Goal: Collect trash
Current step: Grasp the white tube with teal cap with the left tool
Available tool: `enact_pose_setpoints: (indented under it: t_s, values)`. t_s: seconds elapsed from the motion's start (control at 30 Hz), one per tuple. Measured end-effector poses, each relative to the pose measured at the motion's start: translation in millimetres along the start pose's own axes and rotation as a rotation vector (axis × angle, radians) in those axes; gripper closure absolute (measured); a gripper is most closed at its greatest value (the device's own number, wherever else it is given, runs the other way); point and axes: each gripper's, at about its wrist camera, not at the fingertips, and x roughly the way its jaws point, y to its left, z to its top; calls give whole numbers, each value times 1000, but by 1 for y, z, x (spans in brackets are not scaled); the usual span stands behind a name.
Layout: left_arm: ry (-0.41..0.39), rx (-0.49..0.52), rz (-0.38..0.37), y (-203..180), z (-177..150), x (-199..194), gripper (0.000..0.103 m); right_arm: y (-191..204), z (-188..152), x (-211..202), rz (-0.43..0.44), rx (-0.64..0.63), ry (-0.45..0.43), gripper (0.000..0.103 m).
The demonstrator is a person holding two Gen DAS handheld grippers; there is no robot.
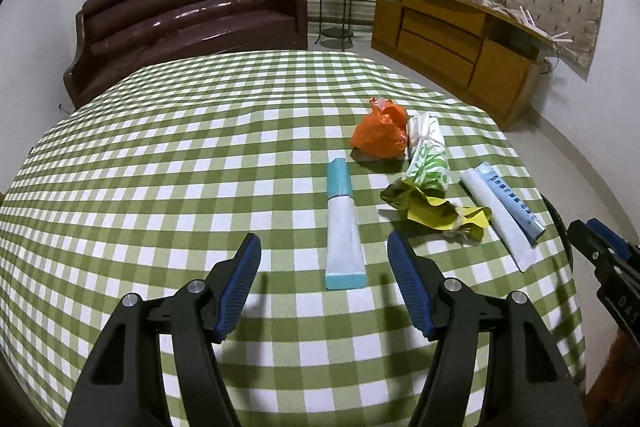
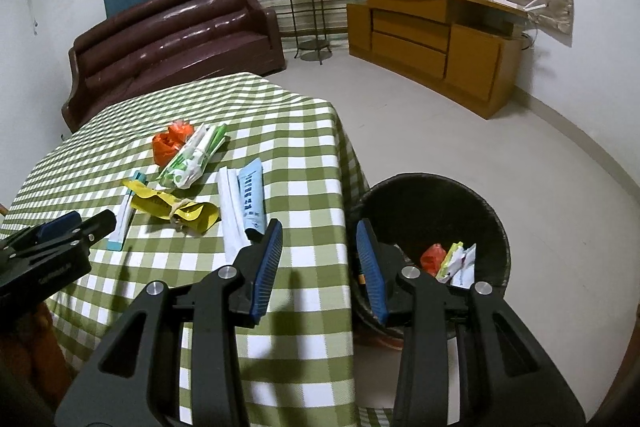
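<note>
Two tubes [image 1: 344, 223] | three wrappers [image 1: 380, 131] | one bin [image 2: 432, 195] | both hand-held grippers [image 1: 324, 251] apart, empty.

A wide stretch of bare table [image 1: 168, 163] is left free to the left of the teal tube [image 1: 343, 223]; to the tube's right, passage is crowded by the orange bag [image 1: 380, 131], the green-printed wrapper [image 1: 430, 163], the yellow wrapper [image 1: 436, 211] and the blue tube [image 1: 512, 205]; beyond the table corner, open floor is found around the black bin [image 2: 492, 215].
</note>
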Motion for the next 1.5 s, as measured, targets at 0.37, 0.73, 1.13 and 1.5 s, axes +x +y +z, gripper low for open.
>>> enact_pose_setpoints:
  t_s: [0.37,0.73,1.13,1.5]
  values:
    - [82,-12,-41,5,9,22,39,7,6,14,9,-1,18,65]
    - [78,76,-63,-1,9,23,76,16,11,20,18,-23,28,65]
    - [68,45,-89,18,0,15,83,28,22,24,23,-45,18,65]
    - [56,-12,-52,54,-2,7,83,50,32,44,14,-106,52,65]
